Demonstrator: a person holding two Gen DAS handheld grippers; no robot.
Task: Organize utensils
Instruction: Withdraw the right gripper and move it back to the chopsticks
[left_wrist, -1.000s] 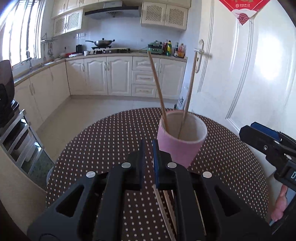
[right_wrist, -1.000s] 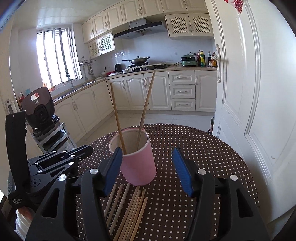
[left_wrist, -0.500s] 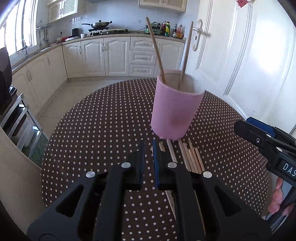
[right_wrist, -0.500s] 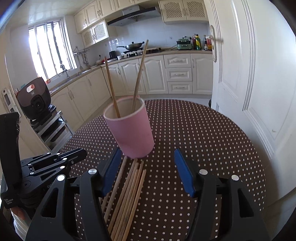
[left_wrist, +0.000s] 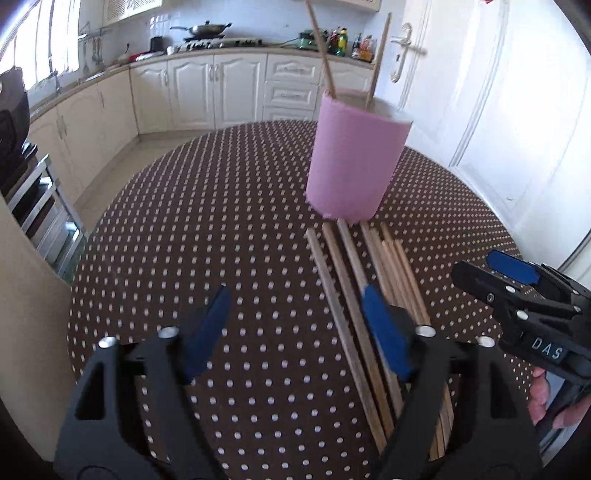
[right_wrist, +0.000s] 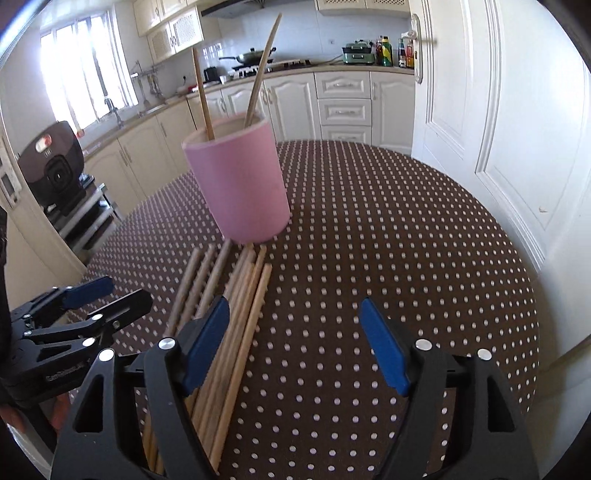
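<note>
Hovering over the dotted worktop (left_wrist: 221, 221), both our left tongs (left_wrist: 295, 332) and right tongs (right_wrist: 295, 339) are opening, empty; chopsticks (right_wrist: 236, 314) lie near the pink cup (right_wrist: 240, 184), which holds two more.

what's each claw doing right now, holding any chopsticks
Left claw: opening, nothing gripped, loose chopsticks on the table beside its right finger.
Right claw: opening, nothing gripped, only tablecloth between its fingers.
</note>
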